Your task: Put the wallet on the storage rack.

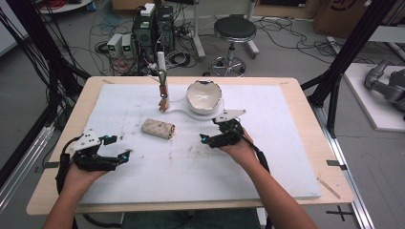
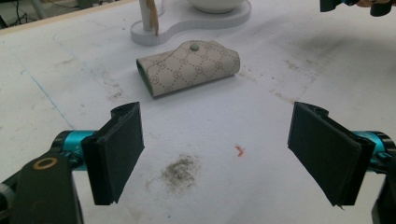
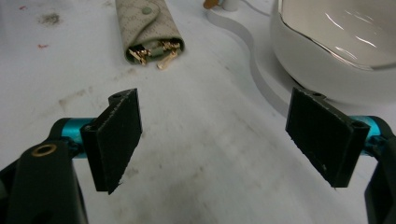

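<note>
A beige patterned key pouch (image 1: 158,128) lies snapped shut near the middle of the white mat; gold hooks poke out of its open end (image 3: 154,50). In the left gripper view the key pouch (image 2: 189,66) lies beyond the jaws. My left gripper (image 1: 118,149) rests at the mat's left, open and empty, jaws wide apart (image 2: 219,154). My right gripper (image 1: 208,131) sits right of the pouch, open (image 3: 217,142), just in front of a white bowl (image 1: 205,97) on a white stand base (image 1: 179,111).
A thin white post (image 1: 162,78) with small brown items hanging from it rises from the stand's left end. The wooden table (image 1: 305,109) borders the mat. Behind the table stand a stool (image 1: 234,31) and electronics with cables (image 1: 148,33). Dirt smudges mark the mat (image 2: 180,170).
</note>
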Available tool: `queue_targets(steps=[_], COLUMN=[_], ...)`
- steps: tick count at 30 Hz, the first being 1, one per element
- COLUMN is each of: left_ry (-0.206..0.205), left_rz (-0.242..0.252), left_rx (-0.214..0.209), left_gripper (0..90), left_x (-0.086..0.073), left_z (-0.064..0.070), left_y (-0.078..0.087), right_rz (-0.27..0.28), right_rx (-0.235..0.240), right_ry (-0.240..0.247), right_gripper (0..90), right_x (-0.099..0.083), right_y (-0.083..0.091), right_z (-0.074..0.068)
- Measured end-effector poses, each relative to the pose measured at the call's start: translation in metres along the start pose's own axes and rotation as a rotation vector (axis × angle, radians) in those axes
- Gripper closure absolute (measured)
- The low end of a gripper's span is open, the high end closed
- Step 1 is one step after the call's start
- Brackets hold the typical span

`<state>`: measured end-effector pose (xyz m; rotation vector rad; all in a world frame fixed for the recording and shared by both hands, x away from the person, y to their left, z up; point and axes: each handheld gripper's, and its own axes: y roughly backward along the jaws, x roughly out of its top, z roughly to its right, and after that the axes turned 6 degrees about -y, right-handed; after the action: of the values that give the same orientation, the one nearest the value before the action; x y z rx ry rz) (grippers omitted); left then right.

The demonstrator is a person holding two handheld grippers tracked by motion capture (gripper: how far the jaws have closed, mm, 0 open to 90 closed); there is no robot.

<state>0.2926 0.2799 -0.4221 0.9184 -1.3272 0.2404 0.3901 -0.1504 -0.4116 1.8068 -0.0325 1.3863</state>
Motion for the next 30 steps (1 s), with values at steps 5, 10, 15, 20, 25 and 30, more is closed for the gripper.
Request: queue_targets(steps=[5, 10, 15, 20, 25, 30], left_ry=[-0.009, 0.002, 0.007, 0.008, 0.011, -0.005], left_rz=[0.003, 0.001, 0.011, 0.004, 0.016, 0.0], left_rx=[-0.01, -0.004, 0.001, 0.0, -0.008, 0.0], left_gripper=[18.2, 18.2, 18.2, 18.2, 18.3, 18.2], left_x=[0.002, 0.001, 0.0, -0.001, 0.0, 0.001], left_z=[0.002, 0.0, -0.002, -0.003, -0.004, -0.003], left_y=[-0.003, -0.005, -0.003, -0.005, -0.005, -0.007], right_rz=[-0.034, -0.053, -0.044, -0.077, -0.089, -0.115], right_rx=[0.013, 0.035, 0.062, 0.089, 0.127, 0.137], right_ry=[0.043, 0.065, 0.09, 0.102, 0.102, 0.1], right_gripper=[18.8, 18.8, 18.8, 18.8, 18.8, 18.7], right_x=[0.017, 0.03, 0.041, 0.049, 0.056, 0.059], right_y=[-0.022, -0.041, -0.058, -0.075, -0.092, -0.106], right_z=[-0.011, -0.019, -0.026, -0.033, -0.037, -0.037])
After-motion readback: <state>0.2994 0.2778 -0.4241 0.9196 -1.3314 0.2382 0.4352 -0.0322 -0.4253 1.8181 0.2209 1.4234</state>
